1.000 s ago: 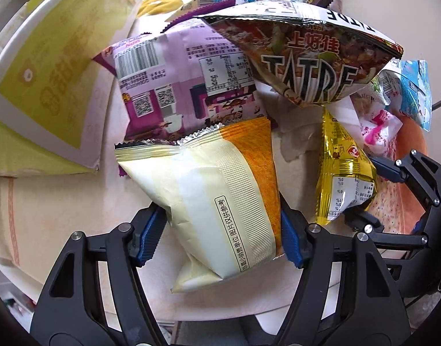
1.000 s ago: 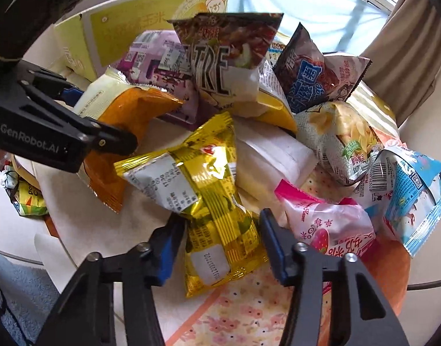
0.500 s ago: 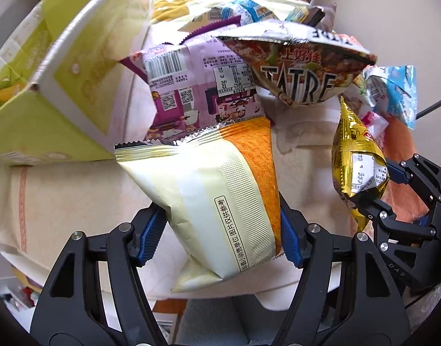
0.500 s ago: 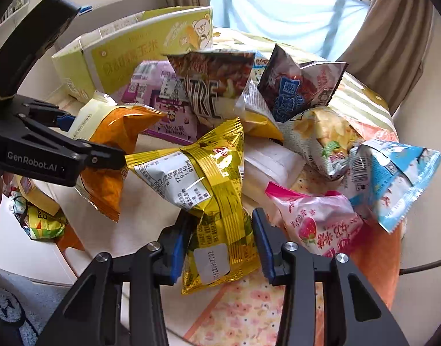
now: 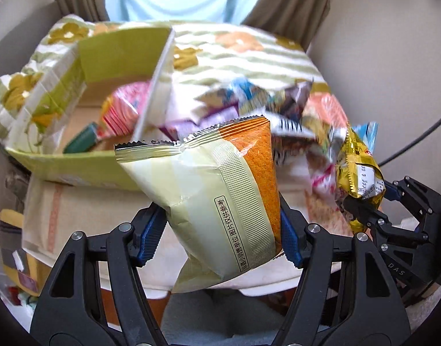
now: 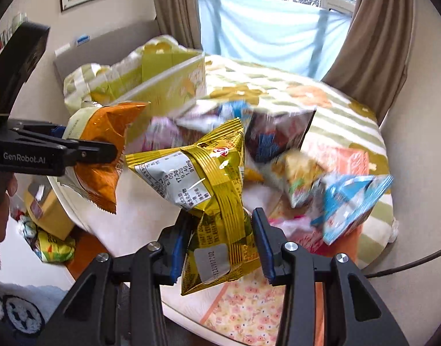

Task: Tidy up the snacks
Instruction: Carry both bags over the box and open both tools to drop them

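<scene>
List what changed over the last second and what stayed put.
Both grippers rose, lifting their bags off the table: the left gripper keeps the cream-and-orange foil bag, the right gripper the gold foil bag. The yellow-green cardboard box and snack pile stayed put.

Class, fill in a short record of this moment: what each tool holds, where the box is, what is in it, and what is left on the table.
left tool: shut on orange bag, held up clear of the table
right tool: shut on gold bag, also lifted
box: green, open, beyond the left tool, at the table's left side
in box: a pink pack and a dark green one
table: a blurred heap of snack bags, among them a blue bag
</scene>
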`<state>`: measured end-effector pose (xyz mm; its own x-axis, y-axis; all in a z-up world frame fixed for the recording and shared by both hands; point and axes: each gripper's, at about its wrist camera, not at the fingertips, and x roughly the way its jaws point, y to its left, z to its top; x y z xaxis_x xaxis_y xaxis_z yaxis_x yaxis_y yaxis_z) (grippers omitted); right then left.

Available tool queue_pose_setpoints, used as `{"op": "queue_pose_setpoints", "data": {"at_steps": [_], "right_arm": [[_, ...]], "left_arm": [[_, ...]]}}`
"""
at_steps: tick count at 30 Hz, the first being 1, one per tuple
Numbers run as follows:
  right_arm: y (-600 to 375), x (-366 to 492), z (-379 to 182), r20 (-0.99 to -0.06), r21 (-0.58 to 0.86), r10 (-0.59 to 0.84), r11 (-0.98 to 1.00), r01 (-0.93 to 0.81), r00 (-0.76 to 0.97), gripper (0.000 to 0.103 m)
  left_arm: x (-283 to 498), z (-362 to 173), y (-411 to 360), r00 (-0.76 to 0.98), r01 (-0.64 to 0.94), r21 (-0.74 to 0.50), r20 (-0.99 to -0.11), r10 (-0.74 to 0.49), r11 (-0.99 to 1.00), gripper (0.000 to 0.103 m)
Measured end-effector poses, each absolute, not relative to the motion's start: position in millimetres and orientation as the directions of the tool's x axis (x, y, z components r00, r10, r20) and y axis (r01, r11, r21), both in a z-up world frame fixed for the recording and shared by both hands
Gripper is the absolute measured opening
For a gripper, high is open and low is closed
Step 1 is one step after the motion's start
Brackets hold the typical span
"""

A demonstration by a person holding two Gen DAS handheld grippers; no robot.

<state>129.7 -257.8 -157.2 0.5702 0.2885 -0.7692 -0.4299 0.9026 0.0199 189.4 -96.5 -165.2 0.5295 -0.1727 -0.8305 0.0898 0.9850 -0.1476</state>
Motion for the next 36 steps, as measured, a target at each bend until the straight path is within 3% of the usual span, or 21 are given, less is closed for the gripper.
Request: {"op": "queue_pose_setpoints", "data": {"at_steps": [8,15,25,36], "right_arm": [[-218,172,-98,-0.712,0.025,0.336,0.89,-0.456,0.616,0.039],[-145,232,-70,-0.671,0.054,0.389,0.874,-0.482,0.631,0.039],[-40,315,-78,-0.699,0.141,0.402,0.888,-0.437,0.592,0.039],[-5,364,-113,-0.769,0.224,0.34,0.936,-0.271,0.541,0.039]], "left_arm": [[222,-108,-31,0.62,0.034,-0.142,-0.774,-0.132,0.989,0.066],[277,-93,43,0.632,0.022,-0.118,-0.767,-0.105,0.993,0.066],[374,-118,131,0.561,0.082,-0.104,-0.817,-0.132,0.991,0.066],[436,-167,155,0.442,0.183,-0.116,-0.877,-0.187,0.976,0.068]]}}
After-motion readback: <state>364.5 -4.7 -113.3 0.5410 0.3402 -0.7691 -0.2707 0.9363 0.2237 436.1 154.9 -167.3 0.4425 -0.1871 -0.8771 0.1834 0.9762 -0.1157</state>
